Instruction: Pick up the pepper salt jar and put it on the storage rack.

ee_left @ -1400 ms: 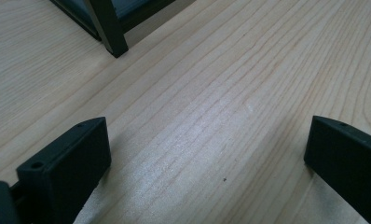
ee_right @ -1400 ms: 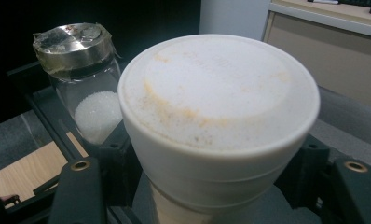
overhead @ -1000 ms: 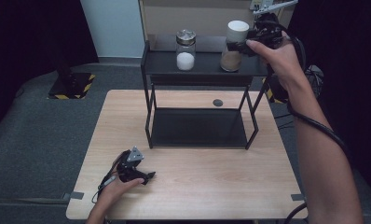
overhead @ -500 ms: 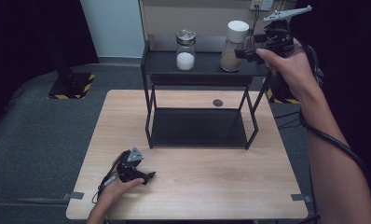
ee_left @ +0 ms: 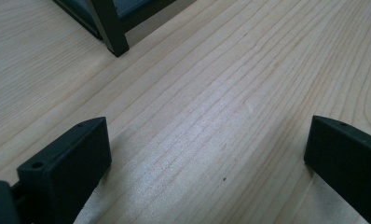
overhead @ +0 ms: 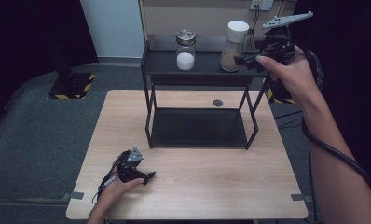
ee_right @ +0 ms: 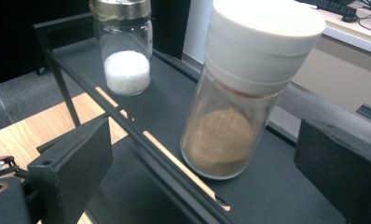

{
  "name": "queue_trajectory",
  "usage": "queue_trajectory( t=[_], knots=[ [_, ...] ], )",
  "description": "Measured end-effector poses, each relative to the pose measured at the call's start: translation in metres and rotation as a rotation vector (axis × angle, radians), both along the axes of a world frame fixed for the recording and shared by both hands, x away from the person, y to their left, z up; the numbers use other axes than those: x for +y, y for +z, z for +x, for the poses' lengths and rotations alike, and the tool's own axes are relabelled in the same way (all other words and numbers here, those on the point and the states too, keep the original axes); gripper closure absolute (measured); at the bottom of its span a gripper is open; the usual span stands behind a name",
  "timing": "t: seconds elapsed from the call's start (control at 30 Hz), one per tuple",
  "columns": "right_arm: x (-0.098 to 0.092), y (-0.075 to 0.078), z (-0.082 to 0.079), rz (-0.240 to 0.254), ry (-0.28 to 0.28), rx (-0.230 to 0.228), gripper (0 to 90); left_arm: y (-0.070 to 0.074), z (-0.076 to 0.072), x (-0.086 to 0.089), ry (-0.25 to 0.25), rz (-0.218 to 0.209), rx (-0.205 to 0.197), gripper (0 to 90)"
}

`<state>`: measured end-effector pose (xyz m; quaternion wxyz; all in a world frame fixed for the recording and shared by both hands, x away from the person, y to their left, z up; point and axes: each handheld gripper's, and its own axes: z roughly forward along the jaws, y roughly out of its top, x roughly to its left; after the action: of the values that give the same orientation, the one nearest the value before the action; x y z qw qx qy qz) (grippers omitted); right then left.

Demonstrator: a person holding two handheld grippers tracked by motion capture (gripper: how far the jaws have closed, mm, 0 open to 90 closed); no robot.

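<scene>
A glass jar of brown powder with a white lid [overhead: 233, 46] [ee_right: 242, 102] stands upright at the right of the black rack's top shelf [overhead: 207, 70]. Just right of it my right gripper [overhead: 245, 59] [ee_right: 202, 128] is open. Its jaws have just been opening, and the jar stands ahead of them, untouched. A second jar with a metal lid and white powder [overhead: 185, 50] [ee_right: 125, 51] stands further left on the same shelf. My left gripper [overhead: 148, 176] [ee_left: 207, 135] lies open on the wooden table [overhead: 211, 191], with bare wood between its jaws.
The rack's lower shelf [overhead: 197, 128] is a dark flat panel between thin black legs, one of them in the left gripper view [ee_left: 110, 32]. A small black disc [overhead: 217, 102] sits on the table behind the rack. Grey floor surrounds the table.
My right gripper has let go of the brown-powder jar and drawn back to the right. The jar stays on the top shelf. The left hand has not moved.
</scene>
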<state>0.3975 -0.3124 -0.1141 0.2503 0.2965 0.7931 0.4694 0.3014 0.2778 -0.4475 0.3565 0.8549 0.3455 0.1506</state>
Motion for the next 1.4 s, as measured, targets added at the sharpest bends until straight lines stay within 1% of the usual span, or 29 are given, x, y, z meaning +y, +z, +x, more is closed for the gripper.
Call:
queue_trajectory(
  t=[0.13,0.17,0.2,0.3,0.33,0.37,0.4,0.43,0.5,0.53,0.57,0.6,0.67,0.77,0.8,0.83,0.87,0.9,0.97,1.0,1.03,1.13,1.2,1.23,1.3,1.33,1.4],
  knots=[
    [0.000,-0.005,-0.008,0.000,0.007,0.002,5.0,0.000,0.000,0.000,0.000,0.000,0.000,0.0],
    [0.000,-0.008,-0.012,0.000,0.015,0.009,5.0,0.000,0.000,0.000,0.000,0.000,0.000,0.0],
    [0.000,-0.008,-0.012,0.000,0.015,0.009,5.0,0.000,0.000,0.000,0.000,0.000,0.000,0.0],
    [-0.001,-0.015,-0.022,-0.005,0.031,0.012,4.9,0.000,0.000,0.000,0.000,0.000,0.000,0.0],
    [-0.001,-0.015,-0.022,-0.005,0.031,0.012,4.9,0.000,0.000,0.000,0.000,0.000,0.000,0.0],
    [0.000,-0.019,-0.025,-0.010,0.030,0.017,4.9,0.000,0.000,0.000,0.001,0.000,0.000,0.0],
    [0.000,-0.019,-0.025,-0.010,0.030,0.017,4.9,0.000,0.000,0.000,0.001,0.000,0.000,0.0],
    [0.001,-0.024,-0.028,-0.017,0.026,0.023,4.9,0.000,0.000,0.000,0.001,0.000,0.000,0.0],
    [0.001,-0.026,-0.030,-0.020,0.026,0.024,4.9,0.000,0.000,0.000,0.001,0.000,0.000,0.0],
    [0.002,-0.032,-0.033,-0.019,0.029,0.031,4.9,0.000,0.000,0.000,0.001,-0.001,0.000,0.0],
    [0.002,-0.032,-0.033,-0.019,0.029,0.031,4.9,0.000,0.000,0.000,0.001,-0.001,0.000,0.0],
    [0.002,-0.036,-0.035,-0.019,0.030,0.034,4.8,0.000,0.000,0.000,0.001,-0.001,0.000,0.0],
    [0.006,-0.044,-0.039,-0.037,0.029,0.040,4.7,0.000,0.000,0.000,0.001,-0.001,0.000,0.0],
    [0.009,-0.053,-0.043,-0.047,0.039,0.046,4.7,0.000,0.000,0.000,0.002,-0.001,0.000,0.0],
    [0.009,-0.053,-0.043,-0.047,0.039,0.046,4.7,0.000,0.000,0.000,0.002,-0.001,0.000,0.0],
    [0.011,-0.059,-0.045,-0.048,0.040,0.053,4.6,0.000,-0.001,0.000,0.003,0.000,0.000,0.0],
    [0.011,-0.063,-0.046,-0.050,0.044,0.055,4.7,0.000,-0.001,-0.001,0.007,0.000,0.000,0.0],
    [0.011,-0.063,-0.046,-0.050,0.044,0.055,4.7,0.000,-0.001,-0.001,0.007,0.000,0.000,0.0],
    [0.014,-0.072,-0.049,-0.054,0.049,0.064,4.6,0.000,-0.002,-0.001,0.009,0.000,0.000,0.0],
    [0.014,-0.072,-0.049,-0.054,0.049,0.064,4.6,0.000,-0.002,-0.001,0.009,0.000,0.000,0.0],
    [0.014,-0.077,-0.051,-0.055,0.053,0.068,4.6,0.000,-0.002,-0.001,0.010,0.000,-0.001,0.0],
    [0.014,-0.082,-0.053,-0.052,0.055,0.075,4.6,0.000,-0.002,-0.001,0.011,0.000,-0.001,0.0],
    [0.014,-0.089,-0.055,-0.054,0.056,0.080,4.6,0.000,-0.003,-0.001,0.012,0.000,0.001,0.0],
    [0.014,-0.089,-0.055,-0.054,0.056,0.080,4.6,0.000,-0.003,-0.001,0.012,0.000,0.001,0.0],
    [0.013,-0.099,-0.055,-0.051,0.060,0.083,4.7,0.000,-0.002,-0.001,0.010,0.003,0.001,0.0],
    [0.013,-0.099,-0.055,-0.051,0.060,0.083,4.7,0.000,-0.002,-0.001,0.010,0.003,0.001,0.0],
    [0.013,-0.109,-0.054,-0.051,0.059,0.097,4.7,0.000,-0.002,-0.001,0.010,0.003,0.001,0.0]
  ],
)
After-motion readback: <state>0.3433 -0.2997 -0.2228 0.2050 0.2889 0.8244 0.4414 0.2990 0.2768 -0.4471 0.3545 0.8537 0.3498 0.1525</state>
